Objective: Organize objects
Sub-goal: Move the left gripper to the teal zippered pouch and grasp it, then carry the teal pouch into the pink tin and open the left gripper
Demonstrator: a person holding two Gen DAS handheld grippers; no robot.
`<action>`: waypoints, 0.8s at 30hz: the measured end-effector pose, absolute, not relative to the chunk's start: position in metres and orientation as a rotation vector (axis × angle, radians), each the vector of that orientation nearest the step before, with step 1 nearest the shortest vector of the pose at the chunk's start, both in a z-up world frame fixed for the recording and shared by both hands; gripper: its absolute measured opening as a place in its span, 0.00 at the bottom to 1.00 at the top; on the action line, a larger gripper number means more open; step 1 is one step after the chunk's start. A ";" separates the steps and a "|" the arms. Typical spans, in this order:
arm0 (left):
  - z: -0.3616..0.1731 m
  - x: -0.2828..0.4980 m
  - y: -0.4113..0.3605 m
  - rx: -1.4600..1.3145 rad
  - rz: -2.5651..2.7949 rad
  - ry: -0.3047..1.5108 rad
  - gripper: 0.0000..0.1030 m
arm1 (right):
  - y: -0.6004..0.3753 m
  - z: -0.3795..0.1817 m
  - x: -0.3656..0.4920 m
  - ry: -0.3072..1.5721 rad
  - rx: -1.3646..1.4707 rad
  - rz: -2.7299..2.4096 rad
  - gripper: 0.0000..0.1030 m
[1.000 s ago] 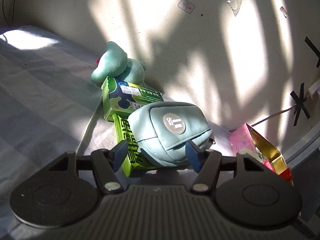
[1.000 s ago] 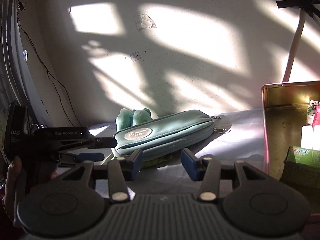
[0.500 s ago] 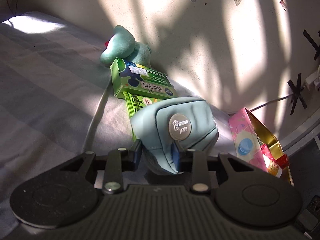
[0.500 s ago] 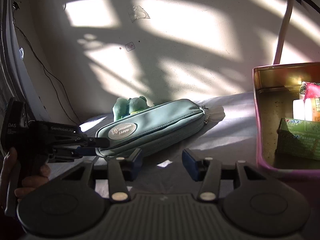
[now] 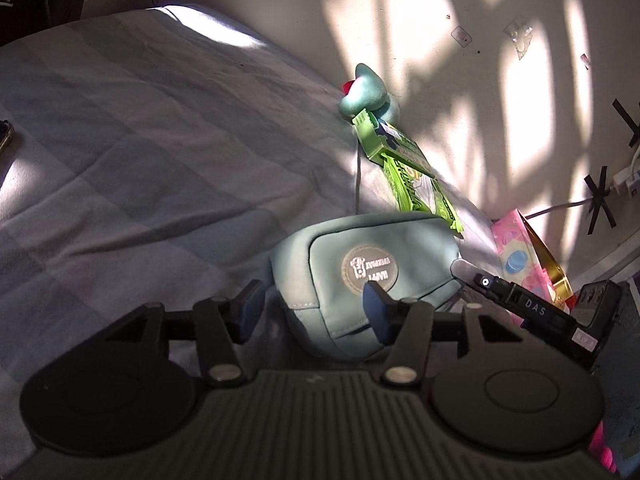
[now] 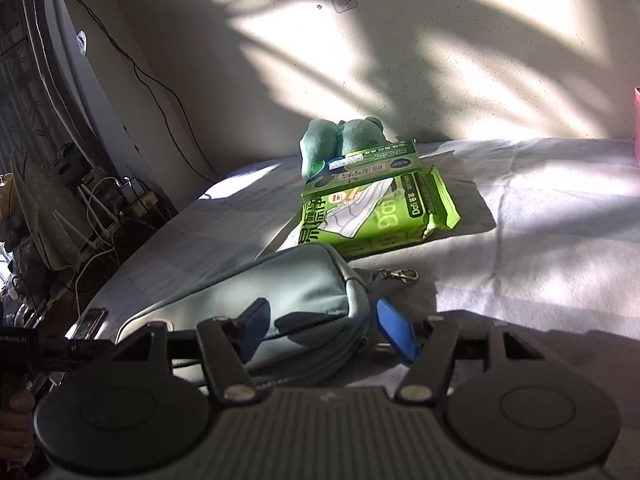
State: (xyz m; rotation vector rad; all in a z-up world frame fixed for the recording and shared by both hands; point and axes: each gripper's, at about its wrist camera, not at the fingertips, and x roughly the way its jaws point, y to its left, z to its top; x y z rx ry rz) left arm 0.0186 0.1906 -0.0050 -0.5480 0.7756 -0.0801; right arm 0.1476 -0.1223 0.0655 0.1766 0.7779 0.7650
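A teal zip pouch (image 5: 360, 272) with a round badge lies on the grey bedspread (image 5: 140, 152). My left gripper (image 5: 314, 312) is open, its fingers either side of the pouch's near end. My right gripper (image 6: 324, 334) is open around the pouch's other end (image 6: 288, 300), the blue right finger (image 6: 396, 334) just past the zip pull. A green wipes pack (image 6: 384, 216), a green box (image 6: 360, 168) on it and a teal plush toy (image 6: 340, 140) lie by the wall; they also show in the left wrist view (image 5: 408, 176). The right gripper's body (image 5: 532, 308) shows in the left wrist view.
A pink box with a gold inside (image 5: 524, 256) stands at the right by the wall, holding small items. Cables, routers and clutter (image 6: 92, 208) sit beyond the bed's left edge. A wall (image 6: 400, 60) runs close behind the objects.
The left gripper has opened after gripping the pouch and pulled it back off the green packs. The right gripper has swung left, away from the pink box, and now straddles the pouch's end.
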 end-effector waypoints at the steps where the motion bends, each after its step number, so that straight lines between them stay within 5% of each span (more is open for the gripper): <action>1: -0.007 0.021 0.182 -0.511 -0.093 0.788 0.51 | -0.121 0.060 0.148 0.788 0.189 0.771 0.60; 5: 0.000 0.018 0.157 -0.349 -0.058 0.750 0.46 | -0.125 0.065 0.135 0.761 0.169 0.745 0.43; 16: 0.058 0.079 0.036 -0.239 -0.392 0.645 0.45 | -0.260 0.146 0.076 0.299 0.084 0.391 0.43; 24: 0.069 0.139 -0.121 -0.086 -0.624 0.647 0.45 | -0.405 0.135 0.076 0.271 0.240 0.063 0.43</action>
